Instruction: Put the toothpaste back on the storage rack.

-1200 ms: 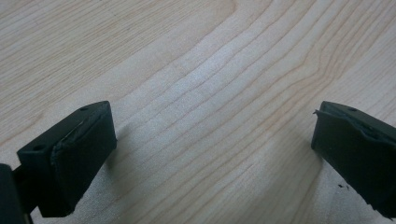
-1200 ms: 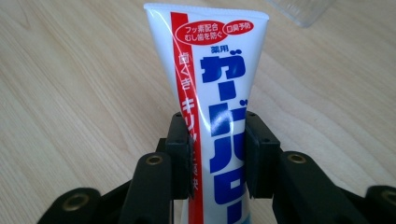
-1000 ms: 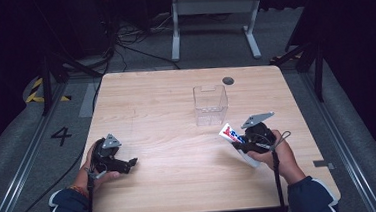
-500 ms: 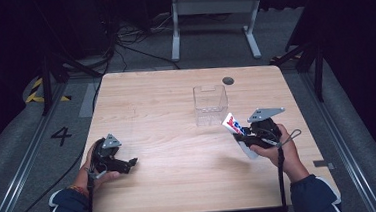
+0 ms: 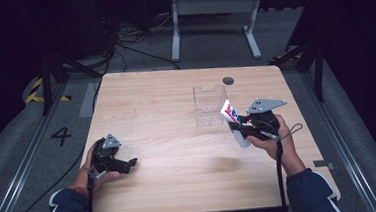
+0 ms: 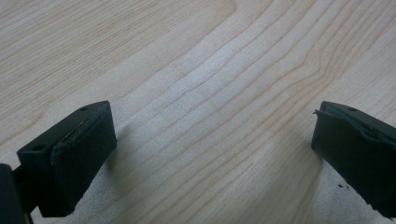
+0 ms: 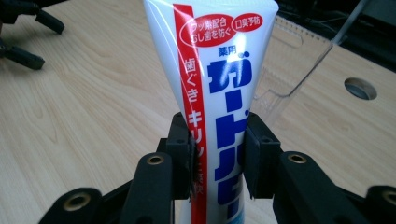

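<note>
Toothpaste tube point(image 7: 212, 93): top edge cut off by the frame in the right gripper view; lower end hidden behind the jaws. Cap end only a pale blur in the high view. Tube is glossy white plastic, flattened, with a red stripe and blue lettering. Right gripper point(image 5: 237, 127) is clamped on the tube's mid-body, black pads pressing both flat sides; tube stands up between the jaws, held above the table point(image 5: 166, 112) just beside the clear plastic holder point(image 5: 209, 104). Holder is a transparent, open-topped box; its edges are faint against the light wood grain. Left gripper point(image 6: 210, 154) rests low over bare wood, jaws wide apart, nothing between them.
</note>
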The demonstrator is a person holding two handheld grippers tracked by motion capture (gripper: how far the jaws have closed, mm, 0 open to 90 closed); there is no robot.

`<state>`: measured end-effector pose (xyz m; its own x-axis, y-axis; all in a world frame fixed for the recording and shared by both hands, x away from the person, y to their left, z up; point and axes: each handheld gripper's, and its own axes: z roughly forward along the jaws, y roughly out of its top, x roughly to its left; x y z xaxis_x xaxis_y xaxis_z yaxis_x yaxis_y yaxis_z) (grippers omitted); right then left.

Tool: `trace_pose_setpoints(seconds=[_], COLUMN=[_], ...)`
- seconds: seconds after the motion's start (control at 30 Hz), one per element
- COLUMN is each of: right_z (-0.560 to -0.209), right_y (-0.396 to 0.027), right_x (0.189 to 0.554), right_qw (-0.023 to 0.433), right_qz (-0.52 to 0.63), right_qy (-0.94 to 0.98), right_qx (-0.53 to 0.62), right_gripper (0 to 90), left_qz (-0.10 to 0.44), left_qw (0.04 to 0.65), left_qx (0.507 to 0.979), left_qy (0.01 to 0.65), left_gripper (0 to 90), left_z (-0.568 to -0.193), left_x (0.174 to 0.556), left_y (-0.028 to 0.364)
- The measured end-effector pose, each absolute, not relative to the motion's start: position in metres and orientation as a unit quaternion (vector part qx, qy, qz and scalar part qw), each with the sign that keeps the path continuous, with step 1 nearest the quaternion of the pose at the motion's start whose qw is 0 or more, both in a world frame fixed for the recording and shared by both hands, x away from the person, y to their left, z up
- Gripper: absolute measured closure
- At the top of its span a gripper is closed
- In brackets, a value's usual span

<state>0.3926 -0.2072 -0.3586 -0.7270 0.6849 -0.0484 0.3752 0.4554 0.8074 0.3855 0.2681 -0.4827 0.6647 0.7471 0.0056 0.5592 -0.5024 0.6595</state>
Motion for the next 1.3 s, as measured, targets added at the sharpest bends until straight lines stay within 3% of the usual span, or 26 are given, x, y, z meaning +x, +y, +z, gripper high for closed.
trace_pose_setpoints(seconds=[0.6, 1.3], right_z=[-0.329, -0.322], right_y=[-0.205, -0.179], right_x=[0.408, 0.436], right_qw=[0.213, 0.217], right_qz=[0.454, 0.471], right_qy=[0.807, 0.802], right_qx=[0.311, 0.297], right_gripper=[68.6, 68.7], left_qz=[0.143, 0.143], left_qw=[0.323, 0.324], left_qx=[0.85, 0.85], left_qy=[0.391, 0.391], left_gripper=[0.5, 0.5], left_z=[-0.483, -0.483], left_x=[0.384, 0.384], left_y=[0.267, 0.267])
